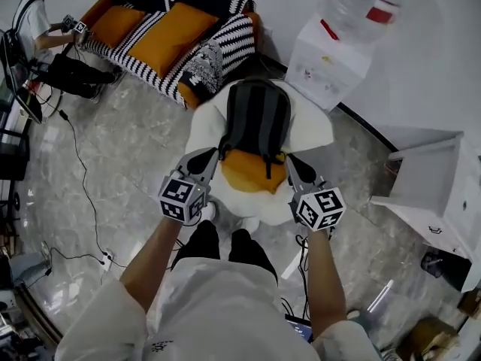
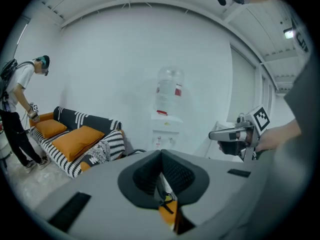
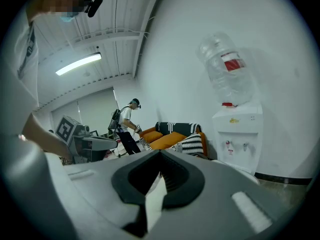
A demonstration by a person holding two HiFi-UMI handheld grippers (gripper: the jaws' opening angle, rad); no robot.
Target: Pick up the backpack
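Observation:
A dark grey backpack (image 1: 255, 119) lies on a white cushioned seat (image 1: 312, 130) straight in front of me. An orange patch (image 1: 248, 175) shows at its near end, crossed by a black strap. My left gripper (image 1: 211, 156) is shut and empty, with its tip at the backpack's near left corner. My right gripper (image 1: 291, 162) is also shut and empty, at the near right corner. In the left gripper view the closed jaws (image 2: 161, 156) point level over the seat, with the right gripper (image 2: 235, 134) off to the side. The right gripper view shows its own closed jaws (image 3: 160, 156).
A black-and-white striped sofa (image 1: 225, 40) with orange cushions stands behind the seat. A water dispenser (image 1: 331, 55) is at the back right and a white cabinet (image 1: 432, 190) at the right. Another person (image 1: 34, 21) stands at the far left. Cables (image 1: 83, 194) run across the floor.

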